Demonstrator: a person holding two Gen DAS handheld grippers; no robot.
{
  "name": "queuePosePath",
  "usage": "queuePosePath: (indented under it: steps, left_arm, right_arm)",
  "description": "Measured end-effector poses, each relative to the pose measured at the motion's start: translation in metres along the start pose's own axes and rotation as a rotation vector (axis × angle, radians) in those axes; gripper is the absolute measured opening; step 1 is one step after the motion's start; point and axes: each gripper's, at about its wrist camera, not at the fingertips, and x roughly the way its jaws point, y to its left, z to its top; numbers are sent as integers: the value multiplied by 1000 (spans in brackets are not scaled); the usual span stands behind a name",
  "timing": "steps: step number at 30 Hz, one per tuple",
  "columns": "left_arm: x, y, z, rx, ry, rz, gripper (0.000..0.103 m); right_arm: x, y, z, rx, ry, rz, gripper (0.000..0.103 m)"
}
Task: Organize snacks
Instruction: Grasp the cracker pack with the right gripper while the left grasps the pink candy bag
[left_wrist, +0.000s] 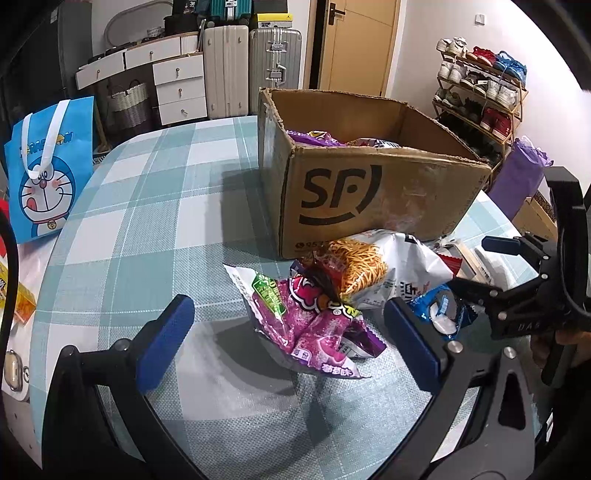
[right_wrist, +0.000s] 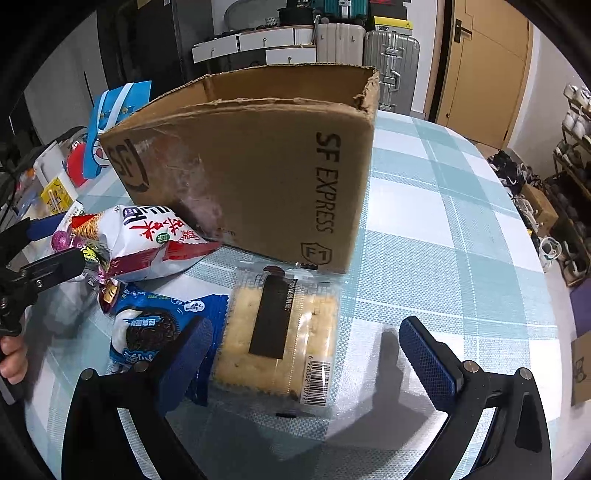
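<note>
An open SF cardboard box (left_wrist: 369, 192) stands on the checked table and holds some snack packs; it also shows in the right wrist view (right_wrist: 258, 177). In front of it lie a purple candy pack (left_wrist: 314, 325), a white noodle-snack bag (left_wrist: 373, 269) (right_wrist: 147, 240), a blue cookie pack (left_wrist: 443, 310) (right_wrist: 155, 325) and a clear cracker pack (right_wrist: 280, 339). My left gripper (left_wrist: 291, 339) is open, its jaws either side of the purple pack. My right gripper (right_wrist: 306, 354) is open around the cracker pack, and shows in the left wrist view (left_wrist: 476, 266).
A blue Doraemon bag (left_wrist: 48, 170) stands at the table's left edge with small items near it. The checked tablecloth (right_wrist: 443, 229) extends right of the box. Suitcases, drawers and a shoe rack (left_wrist: 480, 88) stand beyond the table.
</note>
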Motion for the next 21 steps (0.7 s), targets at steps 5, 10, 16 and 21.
queuePosePath:
  steps: [5,10,16,21]
  left_arm:
    - [0,0,0,0,0,0,102]
    - [1,0,-1,0,6,2,102]
    - [2,1,-1,2,12,0,102]
    - [3,4,-2,-7,15,-9,102]
  right_arm:
    - [0,-18,0,38,11,-8,103]
    - [2,-24,-1,41,20,-14,103]
    - [2,-16,-4,3,22,-9,94]
    - [-5,-13,-5,-20,7,30,63]
